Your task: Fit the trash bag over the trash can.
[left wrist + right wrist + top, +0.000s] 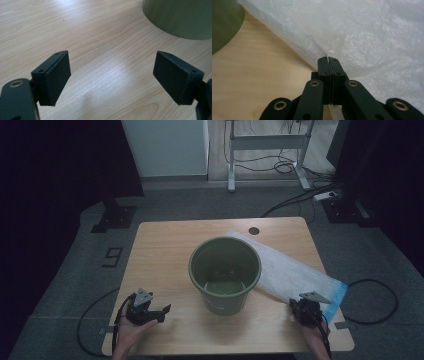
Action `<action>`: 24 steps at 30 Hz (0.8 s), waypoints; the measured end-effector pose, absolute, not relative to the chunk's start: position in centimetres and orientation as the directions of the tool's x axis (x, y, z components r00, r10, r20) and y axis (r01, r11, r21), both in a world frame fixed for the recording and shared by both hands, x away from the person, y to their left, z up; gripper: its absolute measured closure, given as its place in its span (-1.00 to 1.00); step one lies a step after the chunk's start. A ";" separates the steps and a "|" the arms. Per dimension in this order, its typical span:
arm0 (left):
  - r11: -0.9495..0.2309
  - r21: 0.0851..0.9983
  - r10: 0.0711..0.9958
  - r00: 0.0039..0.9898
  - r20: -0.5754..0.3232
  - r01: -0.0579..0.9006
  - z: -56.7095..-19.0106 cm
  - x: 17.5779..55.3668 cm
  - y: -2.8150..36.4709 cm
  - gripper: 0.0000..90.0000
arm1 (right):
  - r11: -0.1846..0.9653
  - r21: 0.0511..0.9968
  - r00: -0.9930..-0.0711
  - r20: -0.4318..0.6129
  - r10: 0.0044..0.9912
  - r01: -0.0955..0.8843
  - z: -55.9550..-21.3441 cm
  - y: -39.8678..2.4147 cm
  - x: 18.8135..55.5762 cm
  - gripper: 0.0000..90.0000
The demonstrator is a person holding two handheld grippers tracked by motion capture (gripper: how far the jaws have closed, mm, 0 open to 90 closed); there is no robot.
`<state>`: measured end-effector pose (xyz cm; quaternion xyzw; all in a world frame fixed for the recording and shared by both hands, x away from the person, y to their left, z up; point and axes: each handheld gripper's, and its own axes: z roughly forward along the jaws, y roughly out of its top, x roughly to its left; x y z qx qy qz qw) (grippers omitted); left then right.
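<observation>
My right gripper (328, 60) has its jaws pressed together on a fold of the white plastic bag (287, 270). The film is pinched between the pads, a thin edge sticking up out of the seam in the right gripper view. In the high view the right gripper (306, 309) sits at the bag's near end, close to the table's near right corner.

The bag lies flat on the wooden table (165, 255). Long axis runs diagonally: far end up near the small dark hole (254, 230) in the tabletop, near end down by my right hand. That near end carries a blue strip (340, 295) along its short edge. The bag's left long edge passes behind and just beside the bucket; can't tell whether they touch.

The green bucket (225, 272) stands upright at mid-table, mouth up. The inside looks bare apart from a pale patch on the bottom, which I can't tell from a reflection. A label on its near wall is too small to read.

My left gripper (150, 310) is at the near left of the table, tips pointing toward the bucket. Jaws are wide apart over bare wood, nothing between the pads (58, 77). The bucket wall (180, 17) shows at the top right of the left gripper view, well clear of the tips.
</observation>
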<state>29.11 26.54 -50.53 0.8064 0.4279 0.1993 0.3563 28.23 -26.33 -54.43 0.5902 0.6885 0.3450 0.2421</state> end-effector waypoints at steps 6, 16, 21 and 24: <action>-0.378 0.747 0.834 0.552 0.018 0.546 -50.5 29.0 26.5 -0.69 | 0.070 0.761 -0.185 0.067 0.980 0.645 -54.6 -27.3 26.4 0.94; -0.375 0.750 0.833 0.553 0.014 0.545 -50.5 29.0 26.7 -0.69 | 0.078 0.752 -0.182 0.056 0.982 0.655 -54.8 -27.3 25.6 0.47; -0.370 0.752 0.833 0.553 0.008 0.546 -50.4 29.0 26.6 -0.69 | 0.122 0.779 -0.246 0.042 0.968 0.615 -54.1 -25.7 25.4 -0.07; -0.371 0.750 0.833 0.554 0.008 0.547 -50.5 29.0 26.6 -0.69 | 0.133 0.794 -0.275 0.044 0.960 0.593 -53.6 -24.3 26.1 -0.21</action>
